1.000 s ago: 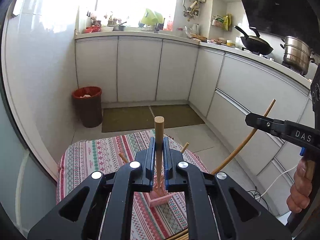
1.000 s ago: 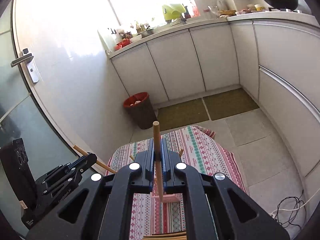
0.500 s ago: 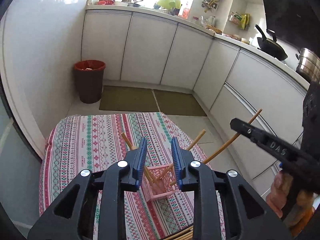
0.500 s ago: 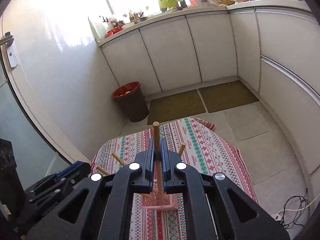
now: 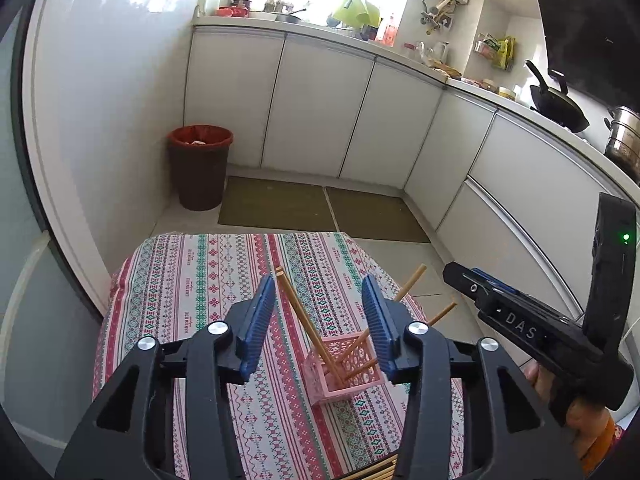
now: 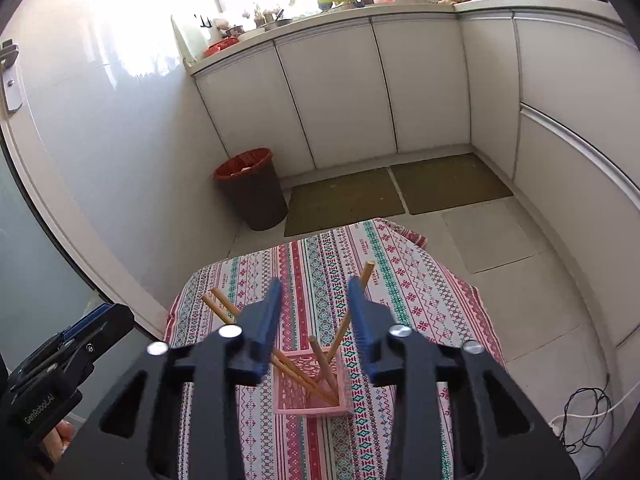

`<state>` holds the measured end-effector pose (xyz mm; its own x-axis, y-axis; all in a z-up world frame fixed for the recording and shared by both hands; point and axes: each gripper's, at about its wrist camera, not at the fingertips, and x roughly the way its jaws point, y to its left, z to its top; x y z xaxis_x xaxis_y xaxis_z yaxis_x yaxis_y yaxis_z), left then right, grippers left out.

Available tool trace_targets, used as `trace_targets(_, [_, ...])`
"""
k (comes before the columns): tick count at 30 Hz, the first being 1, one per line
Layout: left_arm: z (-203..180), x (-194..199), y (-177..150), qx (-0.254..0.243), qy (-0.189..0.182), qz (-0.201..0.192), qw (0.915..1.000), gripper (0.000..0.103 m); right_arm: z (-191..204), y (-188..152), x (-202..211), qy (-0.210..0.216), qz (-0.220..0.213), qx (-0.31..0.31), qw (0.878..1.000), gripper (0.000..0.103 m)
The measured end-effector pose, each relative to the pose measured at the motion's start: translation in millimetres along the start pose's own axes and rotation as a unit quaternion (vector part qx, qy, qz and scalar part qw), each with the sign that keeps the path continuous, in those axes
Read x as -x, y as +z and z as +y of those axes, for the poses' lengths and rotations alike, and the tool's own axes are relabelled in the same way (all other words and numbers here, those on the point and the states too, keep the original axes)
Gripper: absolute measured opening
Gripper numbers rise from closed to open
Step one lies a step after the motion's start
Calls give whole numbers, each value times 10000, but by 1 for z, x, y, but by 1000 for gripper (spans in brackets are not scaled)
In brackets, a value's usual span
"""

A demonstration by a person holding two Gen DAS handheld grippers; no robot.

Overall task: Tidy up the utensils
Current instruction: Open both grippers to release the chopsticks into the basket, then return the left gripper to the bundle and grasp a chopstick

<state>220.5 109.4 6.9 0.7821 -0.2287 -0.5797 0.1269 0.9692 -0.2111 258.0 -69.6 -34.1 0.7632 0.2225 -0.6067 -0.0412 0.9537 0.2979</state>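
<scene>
A pink lattice basket stands on the patterned tablecloth. Several wooden chopsticks lean in it at different angles. My left gripper is open and empty above the basket. My right gripper is open and empty above it too. The right gripper shows at the right of the left wrist view; the left one shows at the lower left of the right wrist view. More loose chopsticks lie at the table's near edge.
A red-lined bin stands on the floor by the wall. White cabinets line the back and right. Two brown mats lie beyond the table. A white cable lies on the floor at right.
Both grippers have opened and let go of the chopsticks they held, the left first, then the right. Those chopsticks now lean in the pink basket.
</scene>
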Motion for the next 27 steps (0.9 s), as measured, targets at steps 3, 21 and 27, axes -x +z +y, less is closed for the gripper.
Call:
trace_targets(3, [-2, -1, -5, -98, 76, 46, 9999, 57, 2, -4, 9, -161, -85, 146, 9997, 47])
trace_targets(21, [-28, -2, -44, -862, 546, 412, 9939, 89, -20, -49, 69, -1542, -330, 392, 9867, 77])
trace_targets(27, [-41, -10, -63, -1133, 502, 711, 9897, 96, -36, -72, 83, -1665, -258, 294, 9853, 90])
